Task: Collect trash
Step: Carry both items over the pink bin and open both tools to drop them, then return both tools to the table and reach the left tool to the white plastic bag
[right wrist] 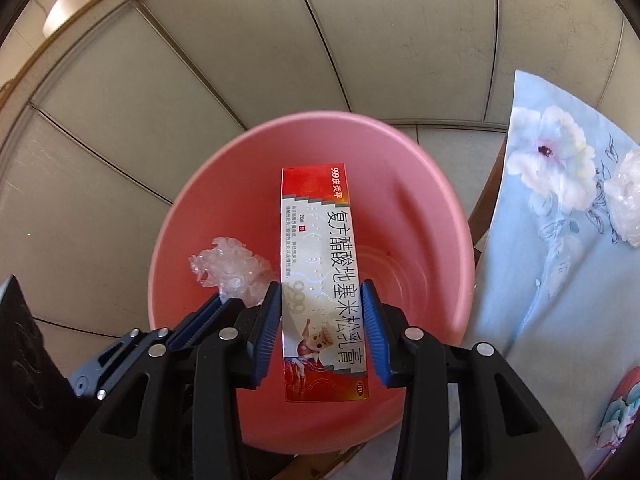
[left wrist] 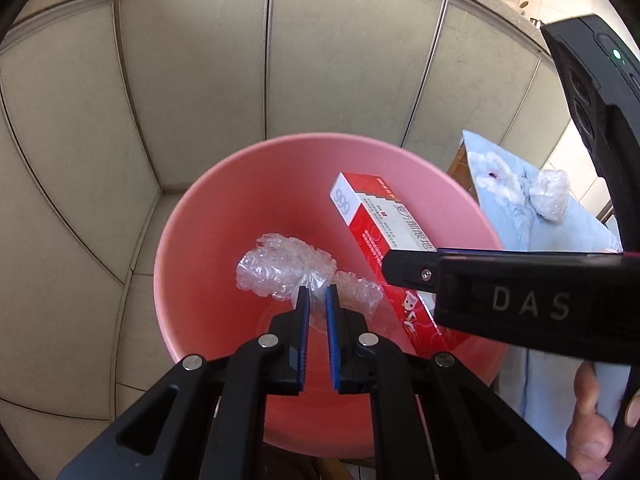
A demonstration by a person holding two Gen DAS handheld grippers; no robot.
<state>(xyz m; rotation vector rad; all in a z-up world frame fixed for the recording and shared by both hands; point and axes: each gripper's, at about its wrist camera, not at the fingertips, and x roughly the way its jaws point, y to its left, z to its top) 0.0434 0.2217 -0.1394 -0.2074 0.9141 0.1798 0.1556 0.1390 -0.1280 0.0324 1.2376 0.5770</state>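
1. The left tool (left wrist: pixel 317 300) pointed down into a pink bin (left wrist: pixel 192 264) that stood on a tiled floor (left wrist: pixel 80 160).
2. Its blue pads were nearly together and pinched a crumpled piece of clear plastic wrap (left wrist: pixel 280 266), which hung over the inside of the bin.
3. The right tool (right wrist: pixel 322 320) also pointed down over the bin (right wrist: pixel 420 200), just beside the left one.
4. Its pads stood partly apart and pressed on the two long sides of a red and white medicine box (right wrist: pixel 320 248), gripping it near its lower end; the box reached lengthwise out over the bin's opening.
5. In the left view the box (left wrist: pixel 372 216) slanted across the right side of the bin, above its rim.
6. A table with a light blue flowered cloth (right wrist: pixel 540 260) stood just beside the bin, on its right.
7. Another ball of clear plastic (right wrist: pixel 624 208) lay on the cloth near the table's far edge, beside a printed white flower.
8. Part of a hand (left wrist: pixel 592 420) showed at the lower right of the left view.
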